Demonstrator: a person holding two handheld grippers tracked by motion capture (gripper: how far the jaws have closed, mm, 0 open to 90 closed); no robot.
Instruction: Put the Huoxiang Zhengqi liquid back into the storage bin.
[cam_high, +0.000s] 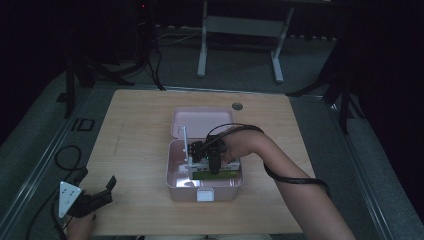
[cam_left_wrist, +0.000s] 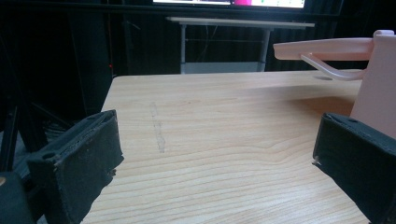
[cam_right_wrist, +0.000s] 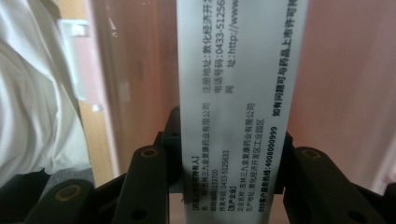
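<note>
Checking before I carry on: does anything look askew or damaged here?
Nothing stands out. The pink box sits square on the table with its lid open. The right gripper holds a white carton inside it.

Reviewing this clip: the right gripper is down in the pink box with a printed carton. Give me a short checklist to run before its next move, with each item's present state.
1. Right gripper gripping the carton: ok, jaws close on both its sides.
2. Carton inside the box: ok in the high view, it lies low within the walls.
3. Lid out of the way: ok, folded back behind the box.
4. Left gripper clear of the work: ok, open and empty near the table corner, apart from the box.
5. Carton resting on the box floor: cannot tell, contact is hidden.
6. Cable free of the box: ok, it runs along the forearm.
</note>
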